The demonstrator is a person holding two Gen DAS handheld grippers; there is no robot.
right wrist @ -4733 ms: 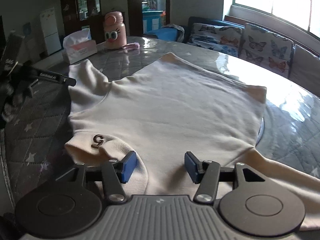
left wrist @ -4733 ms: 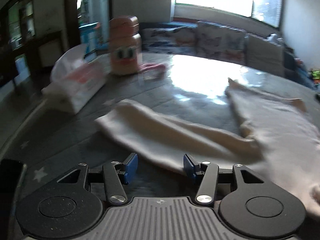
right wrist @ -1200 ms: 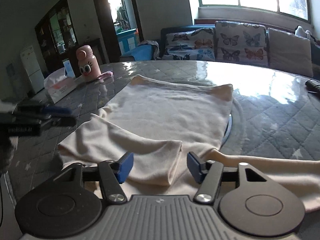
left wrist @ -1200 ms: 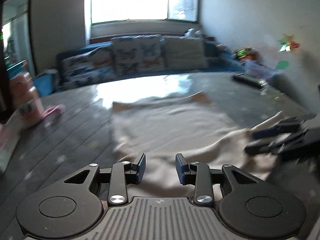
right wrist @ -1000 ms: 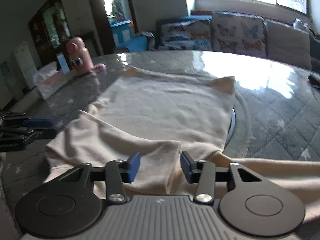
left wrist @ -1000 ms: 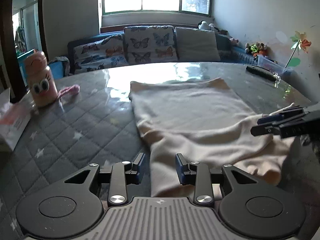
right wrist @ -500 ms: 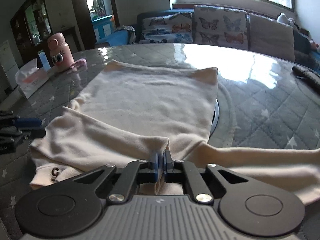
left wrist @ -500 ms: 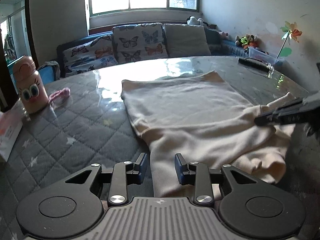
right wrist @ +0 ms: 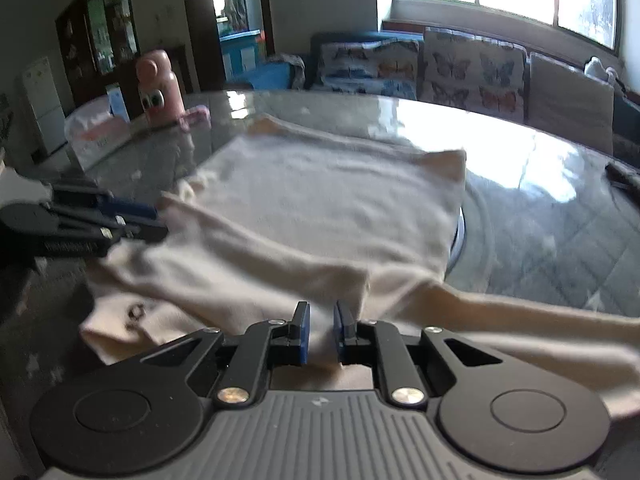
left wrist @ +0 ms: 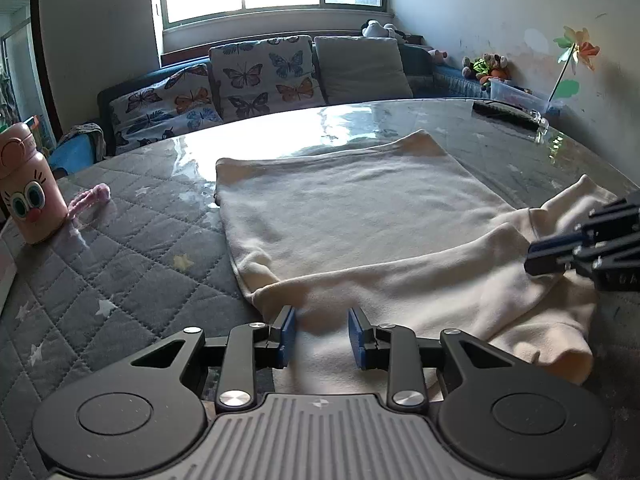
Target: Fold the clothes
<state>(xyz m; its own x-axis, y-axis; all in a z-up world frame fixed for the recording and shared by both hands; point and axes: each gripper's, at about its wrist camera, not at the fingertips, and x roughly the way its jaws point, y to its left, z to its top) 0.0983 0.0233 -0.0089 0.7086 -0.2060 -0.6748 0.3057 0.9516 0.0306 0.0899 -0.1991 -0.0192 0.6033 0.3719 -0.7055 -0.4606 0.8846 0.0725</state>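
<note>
Right gripper [right wrist: 320, 330] jaws opening around cream knit sweater [left wrist: 360, 216] fold near its collar, left gripper [left wrist: 322, 334] spread astride same fold to drag it over.

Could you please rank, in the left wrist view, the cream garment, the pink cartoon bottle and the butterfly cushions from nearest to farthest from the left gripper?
From the left gripper:
1. Cream garment, right at the fingertips, spreading ahead and to the right.
2. Pink cartoon bottle, on the table's far left.
3. Butterfly cushions, on the sofa beyond the table, under the window.
</note>
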